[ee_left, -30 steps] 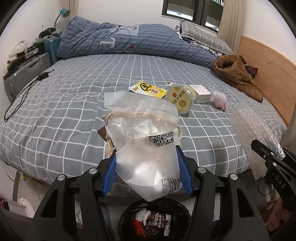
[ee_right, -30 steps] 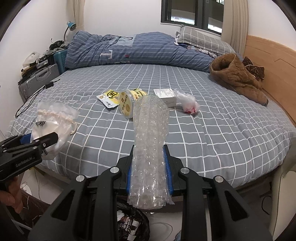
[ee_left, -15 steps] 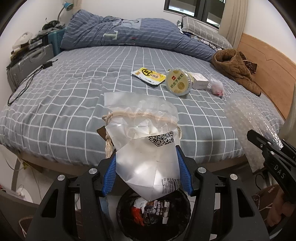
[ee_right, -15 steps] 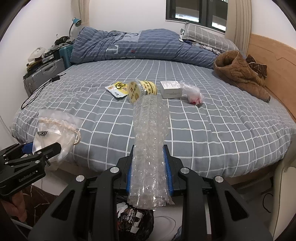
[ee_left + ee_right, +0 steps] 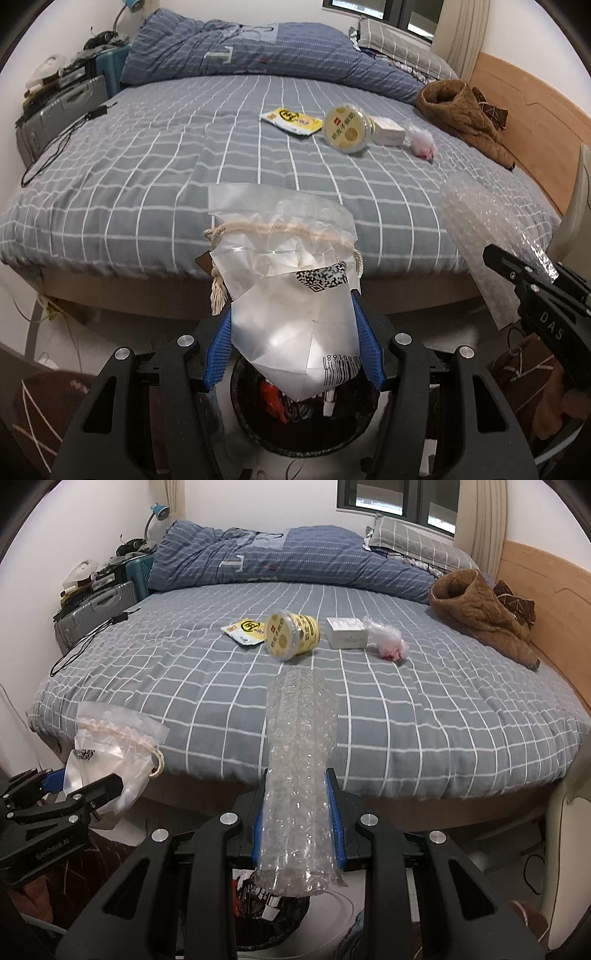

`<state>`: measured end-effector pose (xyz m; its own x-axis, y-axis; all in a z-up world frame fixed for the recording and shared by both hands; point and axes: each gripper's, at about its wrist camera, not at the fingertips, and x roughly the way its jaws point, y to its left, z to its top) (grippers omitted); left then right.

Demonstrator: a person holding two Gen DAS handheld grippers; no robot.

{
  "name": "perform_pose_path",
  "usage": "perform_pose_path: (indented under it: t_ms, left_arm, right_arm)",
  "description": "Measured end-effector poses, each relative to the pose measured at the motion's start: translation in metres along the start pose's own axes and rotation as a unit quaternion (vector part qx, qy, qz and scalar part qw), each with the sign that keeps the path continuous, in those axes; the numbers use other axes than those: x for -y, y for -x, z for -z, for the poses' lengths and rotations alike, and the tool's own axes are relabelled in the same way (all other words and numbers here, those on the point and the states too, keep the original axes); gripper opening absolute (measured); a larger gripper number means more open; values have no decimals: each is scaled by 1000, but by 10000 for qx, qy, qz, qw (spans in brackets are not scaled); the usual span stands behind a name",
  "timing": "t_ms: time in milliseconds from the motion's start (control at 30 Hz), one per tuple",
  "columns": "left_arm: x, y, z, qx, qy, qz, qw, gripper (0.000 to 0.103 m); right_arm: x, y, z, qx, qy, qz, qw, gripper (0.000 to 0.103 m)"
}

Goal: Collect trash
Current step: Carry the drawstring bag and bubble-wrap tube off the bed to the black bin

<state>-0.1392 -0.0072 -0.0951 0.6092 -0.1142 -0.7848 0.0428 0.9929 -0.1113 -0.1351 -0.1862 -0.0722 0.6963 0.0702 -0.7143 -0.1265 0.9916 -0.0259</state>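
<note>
Your left gripper [image 5: 295,347] pinches plastic bag [image 5: 291,284] right above bin [image 5: 303,424], ready to drop. Right gripper [image 5: 298,830] clamps bubble wrap [image 5: 299,775], bin [image 5: 273,908] at 6 o'clock. Cup [image 5: 293,635] on bed [image 5: 424,716], 12 o'clock.

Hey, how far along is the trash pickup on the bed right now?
Done: the bin already holds some wrappers. In hand: the left gripper clamps a plastic bag just above the bin, and the right gripper grips a bubble wrap roll. Left on the bed: yellow packet, yellow cup, white box and crumpled wrapper.
</note>
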Motion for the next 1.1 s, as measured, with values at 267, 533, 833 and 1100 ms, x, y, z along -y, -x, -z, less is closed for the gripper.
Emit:
perform_pose_path:
  t_ms: [267,533,833,1100]
  left_arm:
    - [2,4,19,-236,45,-19,9997,57]
    - [0,5,35,-570,254,40,9980,57]
    - [2,-17,54,-833,174,126,9963,57]
    - [5,-59,64,-1131,41,29,9936,57]
  right_arm:
    - [4,1,20,-226,-36,61,9997,26]
    - [6,3,42,-499,-112,65,9987,26]
    - [-3,-10,65,-947,-68,-164,9953,26]
    - [-9,-53,83,-1525,-26,-389,9875,26]
